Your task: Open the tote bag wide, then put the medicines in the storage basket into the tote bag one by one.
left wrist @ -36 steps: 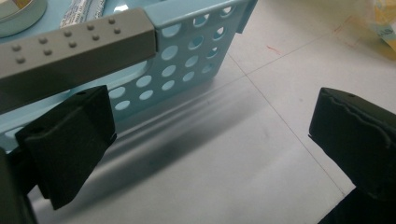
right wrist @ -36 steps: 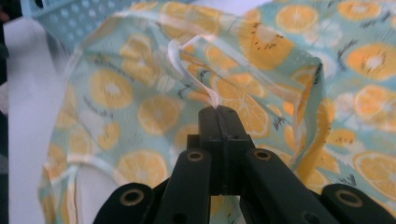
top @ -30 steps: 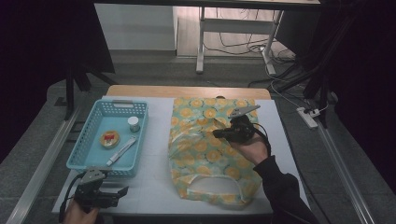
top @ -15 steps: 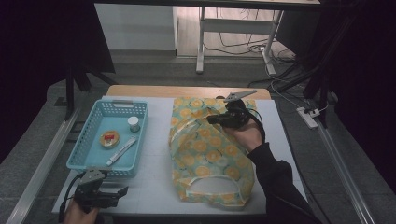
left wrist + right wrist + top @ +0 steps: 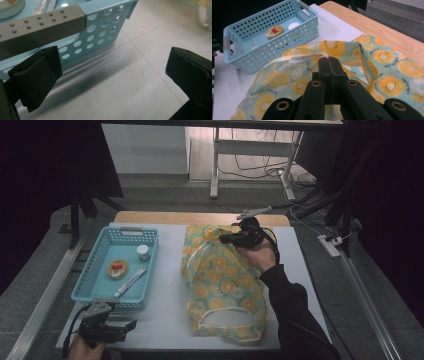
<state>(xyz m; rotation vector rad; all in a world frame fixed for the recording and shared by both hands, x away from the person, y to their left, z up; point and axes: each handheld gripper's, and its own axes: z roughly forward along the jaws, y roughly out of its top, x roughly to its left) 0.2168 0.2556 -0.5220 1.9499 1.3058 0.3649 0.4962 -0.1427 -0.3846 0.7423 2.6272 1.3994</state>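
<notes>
Fruit-print bag (image 5: 220, 280): rim pinched and lifted by right gripper (image 5: 328, 62), apparently opening its mouth; left gripper (image 5: 112, 75) parted, idle beside blue basket (image 5: 95, 285)

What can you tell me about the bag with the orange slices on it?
The bag is soft cloth, pale blue-green, printed with orange and yellow fruit slices. It lies mostly flat on the white table, right of the blue basket and not touching it. A pale-edged loop handle lies flat at its near end. At the far end the right gripper has its jaws shut on the white-trimmed edge, lifting that part into a rumpled fold.
</notes>
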